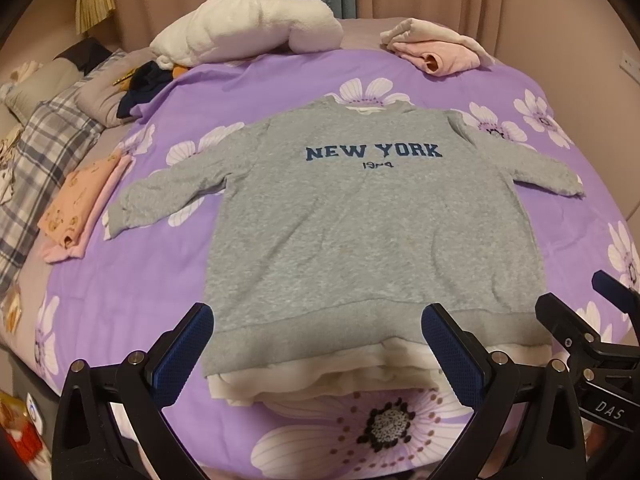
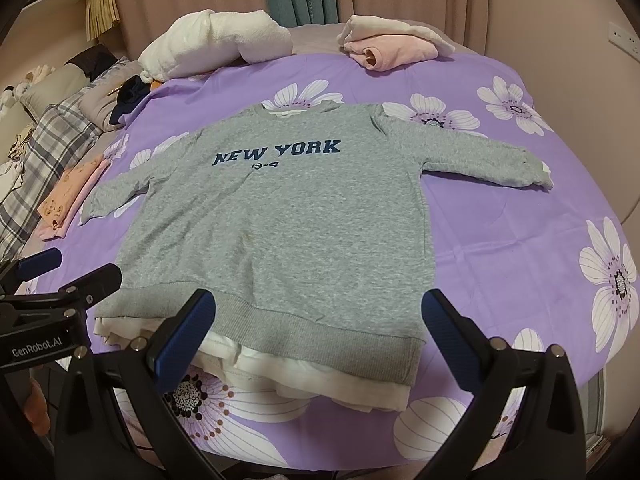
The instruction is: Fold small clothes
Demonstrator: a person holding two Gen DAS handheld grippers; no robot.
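Sweatshirt (image 1: 360, 216), grey, lettered NEW YORK, lies front-up and spread flat in the middle of the bedspread (image 1: 532, 92), both sleeves laid out sideways and the ribbed hem nearest the cameras; this looks like the starting layout for a fold, not yet begun. White under-layer (image 1: 320, 376), attached or tucked beneath (cannot tell which), shows below the hem and at the neck.

Left gripper (image 1: 318, 356), jaws spread wide, holds nothing; it hovers over the hem's left half, its blue pads (image 1: 182, 356) framing the near left corner, probably lined up for a first pinch.

Right gripper (image 2: 320, 344), likewise released and empty, hovers over the hem toward the near right corner, so the two tools stand side by side along one edge.

Folded peach and pink garments (image 1: 76, 208), stacked left of the sweatshirt, well apart, apparently a finished pile. Pink garment (image 1: 436, 50) and white plush bundle (image 1: 244, 26) sit at the far edge, apparently waiting. Plaid bedding (image 1: 48, 152) lies beyond the left side.
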